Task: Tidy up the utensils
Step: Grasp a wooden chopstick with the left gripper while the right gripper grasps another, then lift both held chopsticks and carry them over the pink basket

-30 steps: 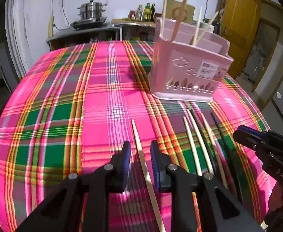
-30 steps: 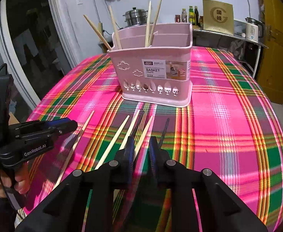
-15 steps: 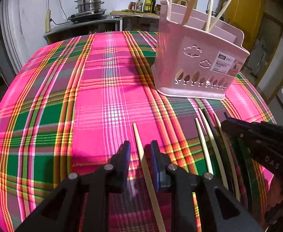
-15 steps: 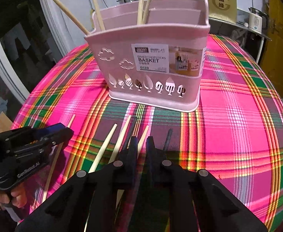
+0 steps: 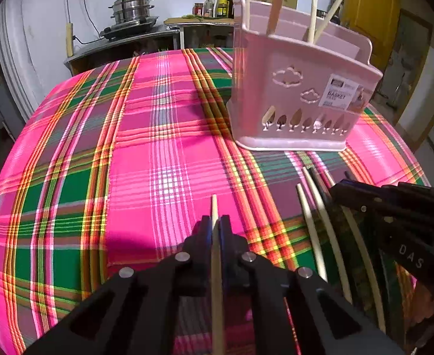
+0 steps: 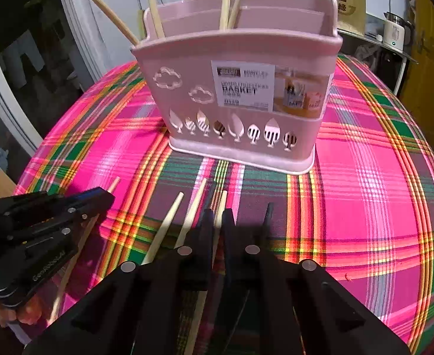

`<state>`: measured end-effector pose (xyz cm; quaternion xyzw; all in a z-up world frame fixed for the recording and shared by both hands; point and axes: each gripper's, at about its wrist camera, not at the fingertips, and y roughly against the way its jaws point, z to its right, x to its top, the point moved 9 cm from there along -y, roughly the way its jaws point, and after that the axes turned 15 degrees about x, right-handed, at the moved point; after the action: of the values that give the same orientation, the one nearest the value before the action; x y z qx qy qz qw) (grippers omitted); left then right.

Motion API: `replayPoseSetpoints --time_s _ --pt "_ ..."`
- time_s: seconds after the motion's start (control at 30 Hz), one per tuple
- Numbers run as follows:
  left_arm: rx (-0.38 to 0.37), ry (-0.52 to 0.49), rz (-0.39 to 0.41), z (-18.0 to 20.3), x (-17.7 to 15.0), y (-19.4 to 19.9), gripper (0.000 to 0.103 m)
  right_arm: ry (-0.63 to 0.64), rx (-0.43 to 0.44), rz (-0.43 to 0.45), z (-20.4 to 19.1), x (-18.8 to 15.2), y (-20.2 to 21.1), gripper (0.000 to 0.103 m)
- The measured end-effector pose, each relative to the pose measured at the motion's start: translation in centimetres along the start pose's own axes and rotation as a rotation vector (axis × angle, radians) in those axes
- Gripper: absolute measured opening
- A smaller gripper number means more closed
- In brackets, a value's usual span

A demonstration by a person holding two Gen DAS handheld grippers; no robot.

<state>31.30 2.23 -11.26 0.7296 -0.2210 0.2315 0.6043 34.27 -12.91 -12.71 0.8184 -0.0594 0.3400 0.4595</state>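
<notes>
A pink utensil basket point(image 5: 300, 100) stands on the plaid tablecloth and holds several wooden chopsticks; it also shows in the right wrist view point(image 6: 243, 94). My left gripper point(image 5: 214, 227) is shut on a pale wooden chopstick point(image 5: 214, 207) lying on the cloth. My right gripper point(image 6: 217, 218) is shut on another pale chopstick point(image 6: 222, 202), its tip pointing at the basket. Several loose chopsticks point(image 5: 314, 207) lie between the grippers, some pale point(image 6: 172, 213), some dark point(image 6: 268, 213). The right gripper shows at the right of the left wrist view point(image 5: 394, 207).
The round table has a pink and green plaid cloth point(image 5: 157, 136). A counter with a steel pot point(image 5: 132, 9) and bottles point(image 5: 223, 0) stands behind it. A yellow door point(image 5: 362, 6) is at the right. The left gripper shows at the left of the right wrist view point(image 6: 48, 216).
Both grippers moved forward towards the basket. The left gripper's jaws closed on the chopstick between them. The right gripper's jaws narrowed onto its chopstick.
</notes>
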Motion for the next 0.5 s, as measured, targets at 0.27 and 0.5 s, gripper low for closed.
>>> replayPoseSetpoints --time_s 0.27,0.5 --pt "-0.038 0.021 0.085 -0.8 2.0 4.2 0.006 0.024 0.030 0.079 -1.5 1.8 3.6 0.006" --pt "-0.081 0.038 0.167 -1.7 4.4 8.6 0.006 0.060 0.047 0.152 -3.2 3.7 7.2 0.005"
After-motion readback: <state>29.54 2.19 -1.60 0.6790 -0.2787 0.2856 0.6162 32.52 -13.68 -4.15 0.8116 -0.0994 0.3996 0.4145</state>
